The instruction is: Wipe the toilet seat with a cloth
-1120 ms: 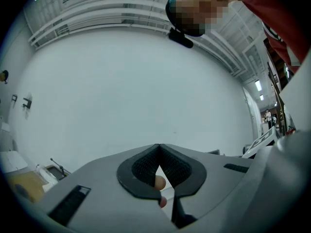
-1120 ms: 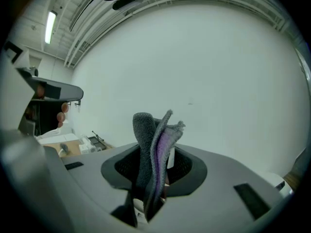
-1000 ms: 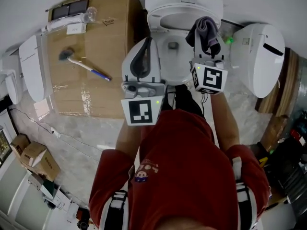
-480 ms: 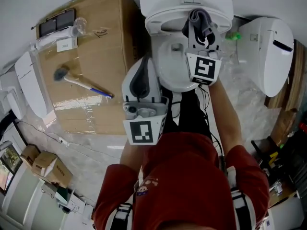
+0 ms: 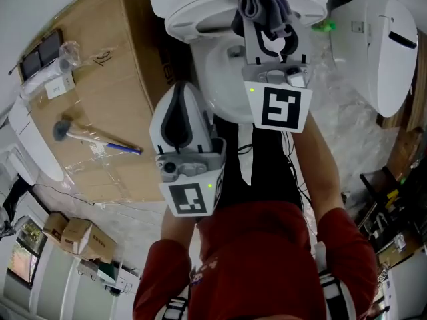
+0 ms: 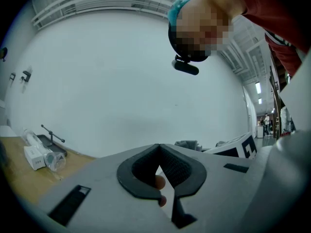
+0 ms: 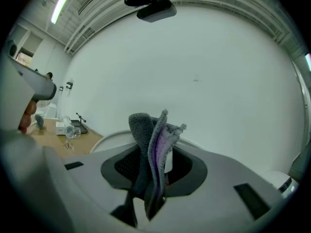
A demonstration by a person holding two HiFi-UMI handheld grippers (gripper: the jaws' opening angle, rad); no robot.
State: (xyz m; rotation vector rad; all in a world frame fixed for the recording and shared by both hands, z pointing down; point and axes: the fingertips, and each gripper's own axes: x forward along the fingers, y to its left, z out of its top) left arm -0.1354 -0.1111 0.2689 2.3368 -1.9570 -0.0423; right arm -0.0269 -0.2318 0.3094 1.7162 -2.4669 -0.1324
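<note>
The white toilet stands at the top of the head view, its seat ring curving across the back. My right gripper reaches over the bowl and is shut on a grey and purple cloth, which sticks up above the back of the ring. Whether the cloth touches the ring I cannot tell. In the right gripper view the cloth stands bunched between the jaws of the right gripper, with the white ring behind. My left gripper hangs left of the bowl. In its own view the left gripper is shut and holds nothing.
A large cardboard box lies left of the toilet, with a brush and a plastic-wrapped pack on it. A second white toilet part stands at the right on plastic sheet. Small boxes sit at lower left.
My right gripper has carried the cloth forward over the bowl to the back of the seat ring. The head view has closed in on the toilet. The left gripper stays shut beside the bowl.
</note>
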